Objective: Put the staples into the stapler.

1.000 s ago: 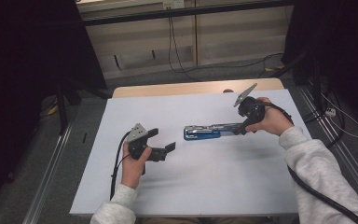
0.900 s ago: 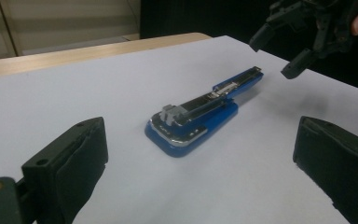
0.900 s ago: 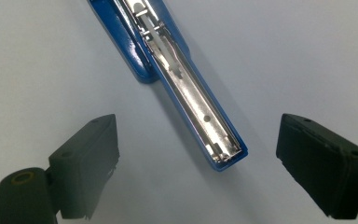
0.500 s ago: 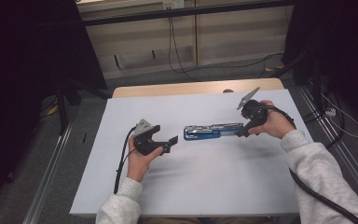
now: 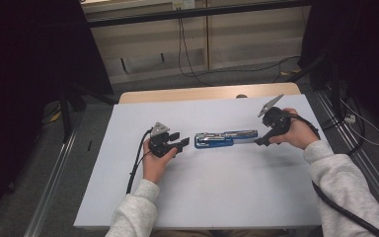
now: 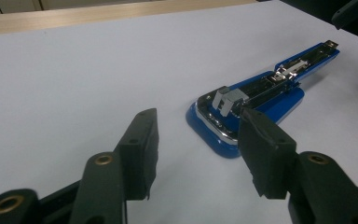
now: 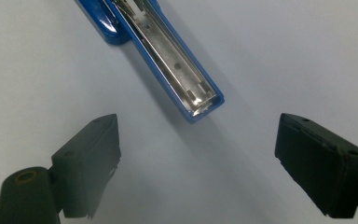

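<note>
The left claw (image 5: 181, 143) rests low on the white desk (image 5: 128, 197), just short of the stapler's hinge end; its jaws have just been closing and now stand about half apart, released, with only bare desk between the pads (image 6: 140, 144). The blue stapler (image 5: 225, 138) lies flat in the middle of the desk between the two hands, swung open so that its steel staple channel faces up. It looks rigid and moderately weighty for its size, a plastic shell over metal, probably slick on the smooth sides, and the hinged halves may flop if it is lifted by one arm alone; the broad rounded hinge end seems the safest place to take hold. The right claw (image 5: 259, 141) hovers at the stapler's far tip, jaws wide apart and released, touching nothing.
</note>
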The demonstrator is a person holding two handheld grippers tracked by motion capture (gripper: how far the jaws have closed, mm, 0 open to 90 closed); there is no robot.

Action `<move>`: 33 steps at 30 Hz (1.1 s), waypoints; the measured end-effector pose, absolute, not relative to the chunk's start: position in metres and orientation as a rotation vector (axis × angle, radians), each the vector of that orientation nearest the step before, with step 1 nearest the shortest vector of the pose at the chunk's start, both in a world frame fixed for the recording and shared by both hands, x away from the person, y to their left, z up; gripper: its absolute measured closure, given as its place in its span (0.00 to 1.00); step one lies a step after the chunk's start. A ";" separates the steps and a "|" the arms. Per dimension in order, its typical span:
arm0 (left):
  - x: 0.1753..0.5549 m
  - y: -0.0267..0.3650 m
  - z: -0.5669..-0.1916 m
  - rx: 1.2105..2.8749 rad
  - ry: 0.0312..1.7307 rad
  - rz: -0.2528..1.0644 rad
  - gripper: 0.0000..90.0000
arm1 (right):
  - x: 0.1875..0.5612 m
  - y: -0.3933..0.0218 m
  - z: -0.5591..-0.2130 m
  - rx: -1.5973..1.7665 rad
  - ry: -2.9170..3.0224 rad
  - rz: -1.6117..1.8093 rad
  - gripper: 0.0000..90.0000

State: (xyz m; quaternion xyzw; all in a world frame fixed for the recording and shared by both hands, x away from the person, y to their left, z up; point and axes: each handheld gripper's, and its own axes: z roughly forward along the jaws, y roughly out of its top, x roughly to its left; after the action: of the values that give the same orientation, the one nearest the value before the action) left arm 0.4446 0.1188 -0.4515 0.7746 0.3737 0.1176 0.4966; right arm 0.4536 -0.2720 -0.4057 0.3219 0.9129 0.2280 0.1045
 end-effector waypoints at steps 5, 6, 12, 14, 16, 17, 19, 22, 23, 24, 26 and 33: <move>0.446 0.111 -0.454 1.932 0.880 0.264 0.67 | 0.452 -0.275 -0.407 0.943 2.688 0.647 0.16; 0.446 0.110 -0.454 1.930 0.884 0.252 0.69 | 0.451 -0.276 -0.406 0.951 2.687 0.656 0.16; 0.449 0.107 -0.454 1.957 0.893 0.253 0.83 | 0.448 -0.287 -0.409 1.019 2.632 0.745 0.23; 0.449 0.104 -0.455 1.954 0.899 0.238 0.86 | 0.446 -0.289 -0.412 1.033 2.627 0.768 0.27; 0.449 0.103 -0.455 1.969 0.901 0.234 0.90 | 0.444 -0.291 -0.414 1.051 2.608 0.787 0.33; 0.449 0.103 -0.456 1.972 0.905 0.239 0.92 | 0.442 -0.292 -0.415 1.066 2.599 0.781 0.38; 0.449 0.102 -0.456 1.967 0.913 0.232 0.95 | 0.441 -0.292 -0.417 1.077 2.594 0.780 0.44; 0.450 0.101 -0.457 1.992 0.910 0.231 0.98 | 0.438 -0.292 -0.419 1.090 2.580 0.792 0.66; 0.450 0.100 -0.458 1.991 0.919 0.226 0.98 | 0.437 -0.292 -0.421 1.101 2.572 0.801 0.75; 0.450 0.100 -0.459 1.994 0.924 0.225 0.99 | 0.437 -0.292 -0.422 1.094 2.579 0.794 0.83; 0.451 0.099 -0.460 1.999 0.932 0.227 1.00 | 0.437 -0.291 -0.425 1.117 2.564 0.782 0.90; 0.453 0.090 -0.462 2.020 0.943 0.197 1.00 | 0.439 -0.286 -0.432 1.142 2.543 0.819 1.00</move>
State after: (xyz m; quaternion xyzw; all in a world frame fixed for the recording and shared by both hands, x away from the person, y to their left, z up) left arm 0.4528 0.0898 -0.4621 0.8121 0.3790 0.0793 0.4366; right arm 0.4392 -0.2865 -0.4317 0.3903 0.8691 0.2798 0.1180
